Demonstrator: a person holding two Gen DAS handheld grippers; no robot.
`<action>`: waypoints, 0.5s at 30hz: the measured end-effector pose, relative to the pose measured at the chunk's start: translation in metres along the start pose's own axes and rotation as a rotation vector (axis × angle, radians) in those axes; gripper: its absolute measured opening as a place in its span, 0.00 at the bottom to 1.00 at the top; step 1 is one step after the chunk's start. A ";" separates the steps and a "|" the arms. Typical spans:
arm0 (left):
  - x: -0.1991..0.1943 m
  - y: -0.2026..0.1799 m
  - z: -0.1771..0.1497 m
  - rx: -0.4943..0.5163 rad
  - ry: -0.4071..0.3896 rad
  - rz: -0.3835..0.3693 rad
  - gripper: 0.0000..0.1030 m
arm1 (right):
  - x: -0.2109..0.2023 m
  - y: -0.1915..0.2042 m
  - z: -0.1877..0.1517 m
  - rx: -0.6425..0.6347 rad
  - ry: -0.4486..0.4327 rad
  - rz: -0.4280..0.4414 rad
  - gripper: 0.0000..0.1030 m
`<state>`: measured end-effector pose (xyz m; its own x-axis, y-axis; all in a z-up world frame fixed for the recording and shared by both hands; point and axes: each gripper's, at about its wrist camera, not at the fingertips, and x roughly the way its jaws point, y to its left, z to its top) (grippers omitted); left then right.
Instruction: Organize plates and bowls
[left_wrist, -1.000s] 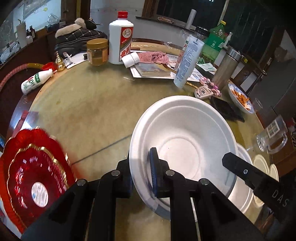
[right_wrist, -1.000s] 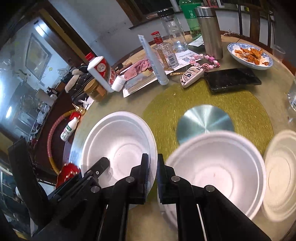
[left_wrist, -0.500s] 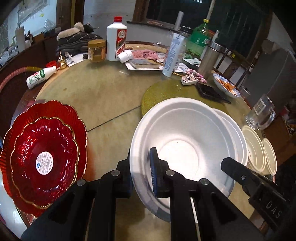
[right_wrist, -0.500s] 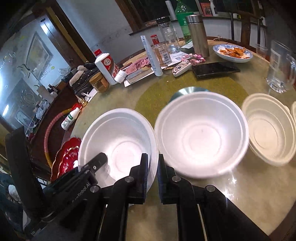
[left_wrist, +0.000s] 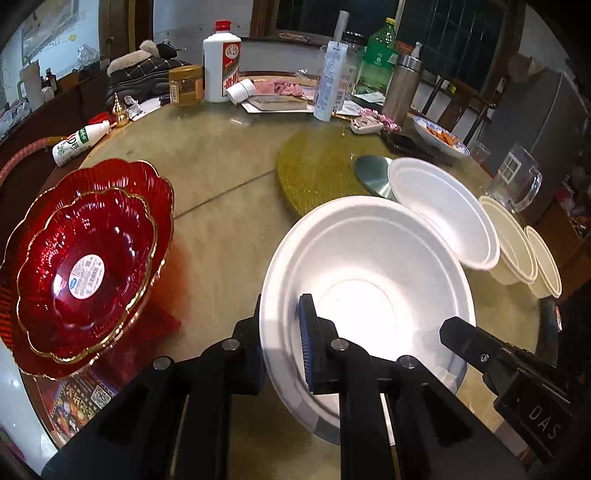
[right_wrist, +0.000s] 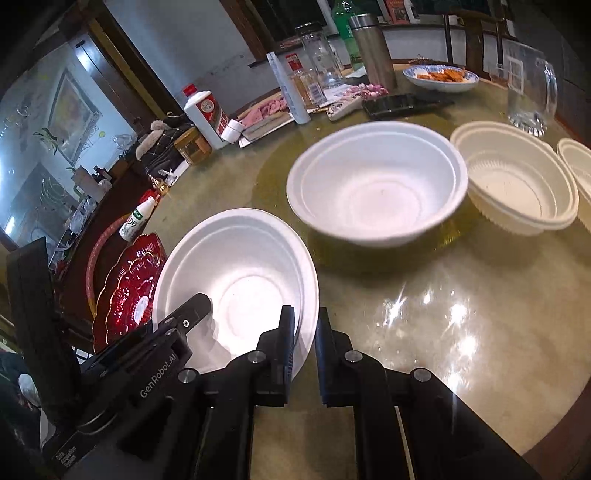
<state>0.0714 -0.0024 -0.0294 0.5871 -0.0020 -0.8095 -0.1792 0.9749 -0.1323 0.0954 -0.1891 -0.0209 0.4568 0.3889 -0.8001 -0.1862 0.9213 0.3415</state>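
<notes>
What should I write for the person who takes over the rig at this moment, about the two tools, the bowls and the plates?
Left tool: shut on the near rim of the held white bowl.
Right tool: shut on the same bowl, at its opposite rim.
Things: the second white bowl stands just ahead on the table. The beige bowls are to its right.
Done: the red plates are stacked on the left, the smaller in the larger.
Left: probably set the held bowl into the second white one, then release both tools.
</notes>
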 end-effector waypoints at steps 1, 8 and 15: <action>0.000 -0.001 -0.002 0.004 0.000 0.000 0.12 | 0.000 -0.001 -0.002 0.002 0.001 -0.002 0.10; -0.001 -0.004 -0.007 0.018 -0.001 -0.009 0.12 | -0.003 -0.005 -0.008 0.010 -0.007 -0.009 0.10; -0.001 -0.003 -0.011 0.018 0.009 -0.022 0.12 | -0.003 -0.007 -0.009 0.014 -0.008 -0.007 0.10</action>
<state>0.0627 -0.0076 -0.0342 0.5836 -0.0257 -0.8116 -0.1521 0.9784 -0.1403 0.0876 -0.1967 -0.0249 0.4650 0.3825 -0.7984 -0.1713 0.9237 0.3427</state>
